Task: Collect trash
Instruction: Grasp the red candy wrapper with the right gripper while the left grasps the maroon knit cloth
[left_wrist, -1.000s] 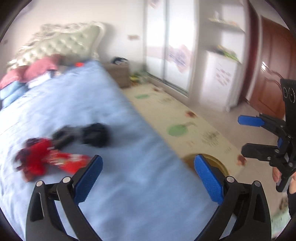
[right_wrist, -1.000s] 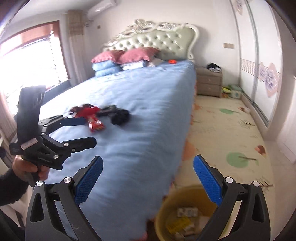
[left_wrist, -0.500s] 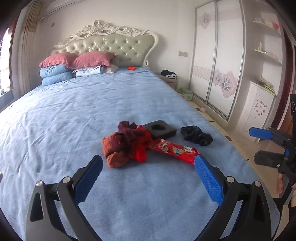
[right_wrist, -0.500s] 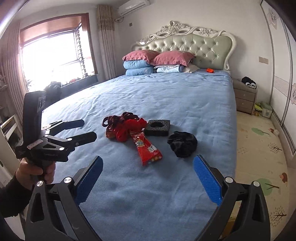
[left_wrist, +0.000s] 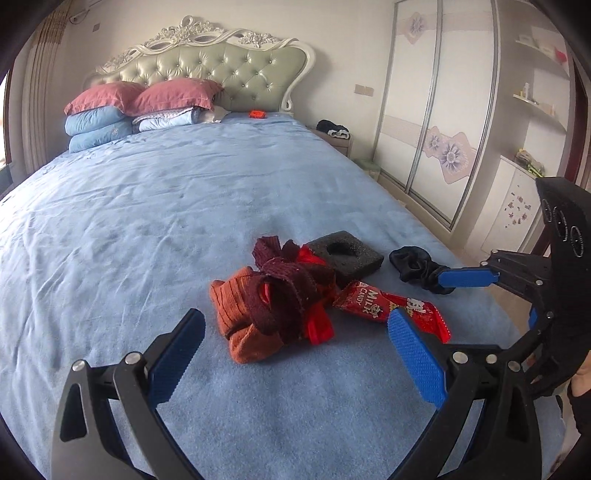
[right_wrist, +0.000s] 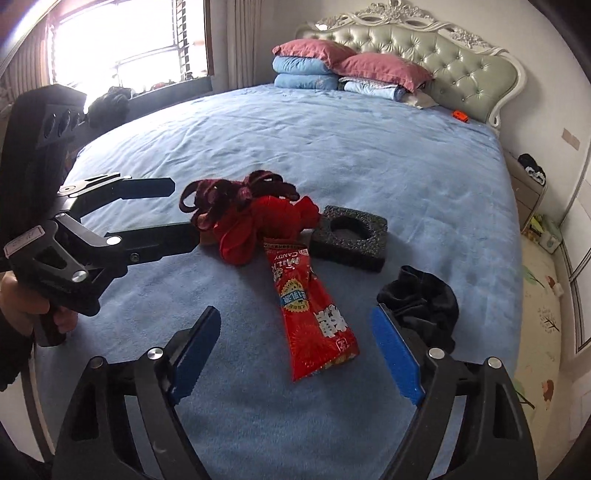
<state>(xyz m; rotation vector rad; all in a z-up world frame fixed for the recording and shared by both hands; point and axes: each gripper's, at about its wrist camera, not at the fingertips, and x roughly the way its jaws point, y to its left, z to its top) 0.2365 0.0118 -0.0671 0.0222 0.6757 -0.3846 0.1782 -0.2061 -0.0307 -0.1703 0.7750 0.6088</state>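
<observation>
A red candy wrapper (right_wrist: 314, 310) (left_wrist: 391, 308) lies flat on the blue bed (right_wrist: 332, 147). Beside it are a black foam block (right_wrist: 349, 236) (left_wrist: 345, 256), a crumpled black cloth (right_wrist: 421, 299) (left_wrist: 417, 267) and a heap of red, maroon and orange clothes (right_wrist: 255, 218) (left_wrist: 273, 302). My right gripper (right_wrist: 295, 321) hovers over the wrapper's near end with its jaws closing; the wrapper lies between them untouched. My left gripper (left_wrist: 295, 325) (right_wrist: 181, 210) stands open just before the clothes heap, nothing held. In the left wrist view one of the right gripper's fingers (left_wrist: 465, 277) reaches over the black cloth.
Pillows (left_wrist: 122, 107) are stacked by the padded headboard (left_wrist: 229, 74), with a small orange thing (left_wrist: 257, 114) near it. The bed's right edge drops to a patterned floor mat (right_wrist: 543, 332). A nightstand (right_wrist: 528, 192), a wardrobe (left_wrist: 436, 122) and a window (right_wrist: 122, 40) surround the bed.
Both views swung from the floor and the yellow bin to the bed and came closer to the items. The right gripper's jaws have narrowed around the wrapper.
</observation>
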